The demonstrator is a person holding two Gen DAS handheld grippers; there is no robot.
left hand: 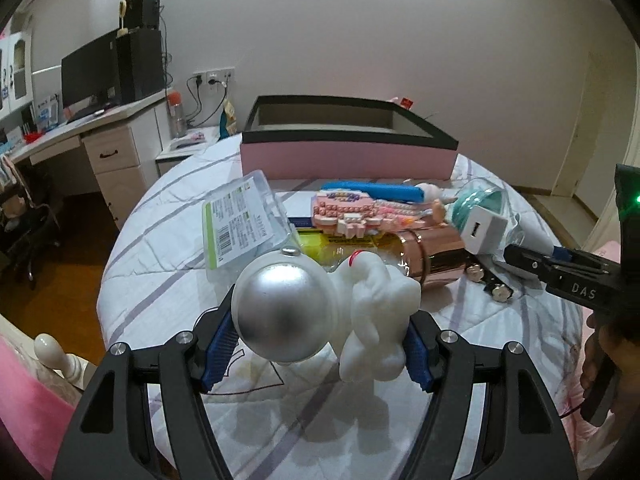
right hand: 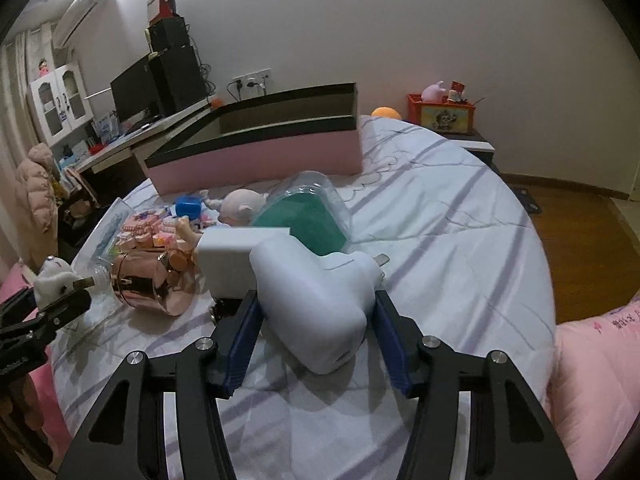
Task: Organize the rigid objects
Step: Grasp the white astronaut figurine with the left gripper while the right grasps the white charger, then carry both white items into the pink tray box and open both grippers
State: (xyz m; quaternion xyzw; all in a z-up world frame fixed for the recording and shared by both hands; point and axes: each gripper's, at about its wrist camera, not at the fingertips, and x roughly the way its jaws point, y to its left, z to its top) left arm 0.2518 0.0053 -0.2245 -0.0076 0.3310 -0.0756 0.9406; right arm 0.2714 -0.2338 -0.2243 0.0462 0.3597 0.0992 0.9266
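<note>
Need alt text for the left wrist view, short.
The left gripper holds a white astronaut figure with a silver helmet between its blue-padded jaws, above a striped bedsheet. Behind it lies a pile of toys and a rose-gold can, then an open pink box. The right gripper enters from the right.

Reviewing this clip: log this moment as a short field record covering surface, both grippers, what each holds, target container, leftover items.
surface: bed with striped white quilt
left gripper: jaws shut on astronaut figure, lifted off the quilt
right gripper: jaws shut on white plastic device
container: pink box with black rim, open, behind the pile
leftover items: rose-gold cup, white charger block, pink brick toy, jar of green sand
</note>
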